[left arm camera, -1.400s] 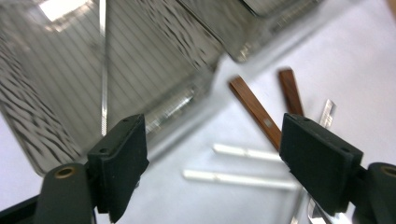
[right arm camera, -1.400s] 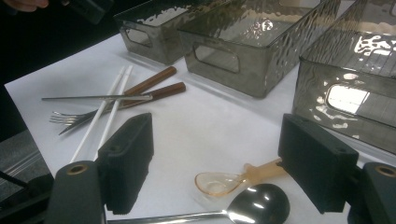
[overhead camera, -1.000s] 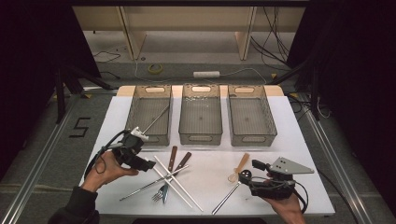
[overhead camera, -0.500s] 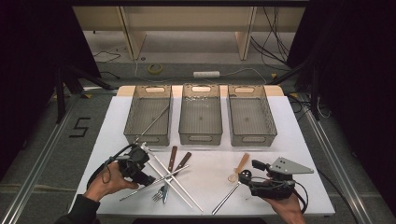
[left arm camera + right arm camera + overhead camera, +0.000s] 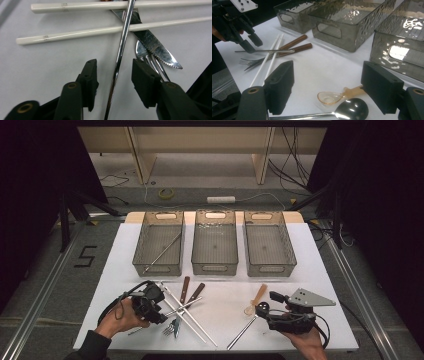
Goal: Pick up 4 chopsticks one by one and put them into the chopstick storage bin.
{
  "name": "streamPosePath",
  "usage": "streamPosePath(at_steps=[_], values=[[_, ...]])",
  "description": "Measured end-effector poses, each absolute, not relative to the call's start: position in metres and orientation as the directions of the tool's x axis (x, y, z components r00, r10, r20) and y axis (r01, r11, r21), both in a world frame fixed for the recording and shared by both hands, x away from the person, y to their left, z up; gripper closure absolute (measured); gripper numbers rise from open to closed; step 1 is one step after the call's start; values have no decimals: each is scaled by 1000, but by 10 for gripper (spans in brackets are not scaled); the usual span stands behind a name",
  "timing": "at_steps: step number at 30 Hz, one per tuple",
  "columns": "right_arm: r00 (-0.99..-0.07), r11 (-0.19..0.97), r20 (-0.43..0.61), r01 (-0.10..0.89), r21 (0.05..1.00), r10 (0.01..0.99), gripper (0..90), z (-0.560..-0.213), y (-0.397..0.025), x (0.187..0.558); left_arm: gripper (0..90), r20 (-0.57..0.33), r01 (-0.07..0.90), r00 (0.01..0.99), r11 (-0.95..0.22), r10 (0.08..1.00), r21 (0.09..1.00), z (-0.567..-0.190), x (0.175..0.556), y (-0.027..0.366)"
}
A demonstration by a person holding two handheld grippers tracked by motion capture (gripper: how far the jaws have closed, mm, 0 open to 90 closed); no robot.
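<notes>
Sorting of cutlery into the three bins [image 5: 215, 249] is judged to be barely begun: one steel rod [image 5: 162, 252] is seen lying in the bin farthest left, the other two bins appear empty, and the rest of the pieces are left on the bench [image 5: 220, 310]. The left claw [image 5: 115, 75] is held apart, its jaws set either side of a thin steel chopstick [image 5: 119, 57] that runs up between them; no pad is seen touching it, so the grasp is not yet made. Just ahead of that claw the chopstick crosses two white chopsticks [image 5: 75, 32], and to its right a serrated knife [image 5: 152, 46] and a fork [image 5: 150, 58] are stacked. The right claw [image 5: 329, 82] is also held apart and empty, low over the bench, with an amber spoon [image 5: 337, 96] and a steel spoon [image 5: 352, 110] between and just below its jaws. Counted on the bench: two white chopsticks, one steel chopstick, two brown-handled pieces [image 5: 190, 292], one fork, two spoons.
</notes>
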State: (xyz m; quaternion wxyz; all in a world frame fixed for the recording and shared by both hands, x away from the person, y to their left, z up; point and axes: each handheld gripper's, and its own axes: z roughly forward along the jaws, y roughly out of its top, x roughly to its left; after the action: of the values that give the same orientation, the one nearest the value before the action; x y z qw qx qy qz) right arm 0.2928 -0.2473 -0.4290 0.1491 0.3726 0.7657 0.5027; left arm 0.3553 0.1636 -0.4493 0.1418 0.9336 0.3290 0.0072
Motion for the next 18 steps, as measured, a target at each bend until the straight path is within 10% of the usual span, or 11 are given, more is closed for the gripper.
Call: streamPosePath(at_steps=[18], values=[[-679, 222, 144, 422, 879, 719, 277, -429, -247, 293, 701, -66, 574, 813, -777, 579, 259, -460, 355, 161]])
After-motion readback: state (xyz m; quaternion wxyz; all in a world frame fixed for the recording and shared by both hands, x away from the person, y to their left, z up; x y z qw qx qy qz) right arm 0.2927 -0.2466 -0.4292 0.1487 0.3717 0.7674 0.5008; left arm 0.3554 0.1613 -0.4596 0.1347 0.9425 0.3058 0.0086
